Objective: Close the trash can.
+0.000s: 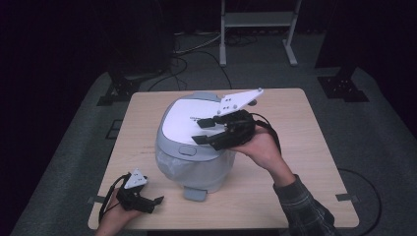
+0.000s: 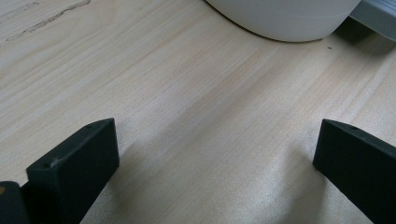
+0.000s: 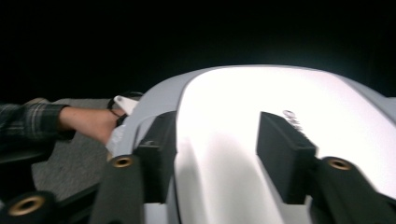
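Item count: one rice cooker with white lid, standing on one wooden table. Two handheld grippers: left gripper, right gripper. Two hands. One white metal frame beyond the table.

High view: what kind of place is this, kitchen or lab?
Most likely a lab or recording room, not a kitchen. A bare wooden table stands alone on grey carpet, with dark surroundings, loose cables on the floor and a white metal frame behind. A rice cooker sits on the table.
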